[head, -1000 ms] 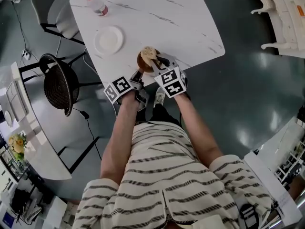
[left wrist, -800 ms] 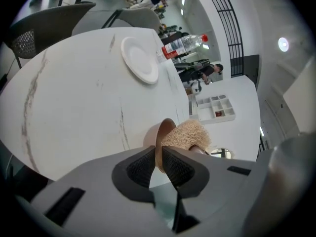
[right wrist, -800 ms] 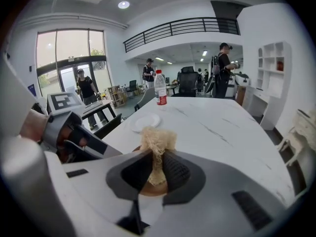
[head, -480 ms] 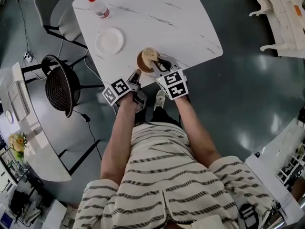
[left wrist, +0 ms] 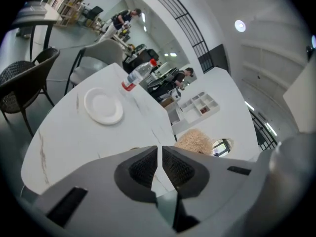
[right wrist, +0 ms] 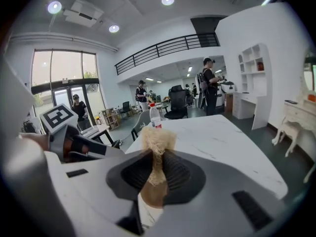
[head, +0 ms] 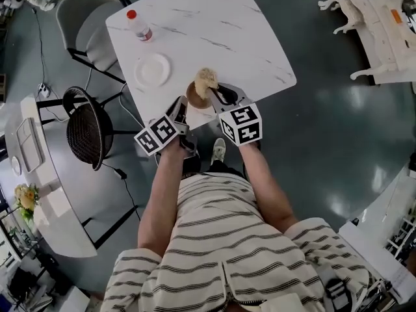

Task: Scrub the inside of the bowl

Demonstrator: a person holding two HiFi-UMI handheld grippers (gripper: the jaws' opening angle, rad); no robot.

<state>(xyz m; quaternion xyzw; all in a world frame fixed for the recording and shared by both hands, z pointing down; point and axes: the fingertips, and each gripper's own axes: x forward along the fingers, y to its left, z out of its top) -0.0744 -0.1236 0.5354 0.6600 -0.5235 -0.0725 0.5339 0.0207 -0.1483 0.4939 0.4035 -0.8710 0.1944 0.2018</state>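
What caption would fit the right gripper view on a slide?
Right gripper pinches a tan scrubber over a brown bowl, with a white table and bottle beyond.

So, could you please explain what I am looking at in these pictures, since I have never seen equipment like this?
There is no robot here: a person holds a two-jaw gripper in each hand, and the patterned cubes are parts of those grippers. The top-down picture comes from a camera on the person's head. The other two cameras ride on the grippers and look along their jaws. On the white table stand a brown bowl at the near edge, a white plate and a red-capped bottle. The right gripper is shut on a pale fibrous scrubber, held at the bowl. The left gripper sits beside the bowl, jaws nearly together, with nothing visible between them.
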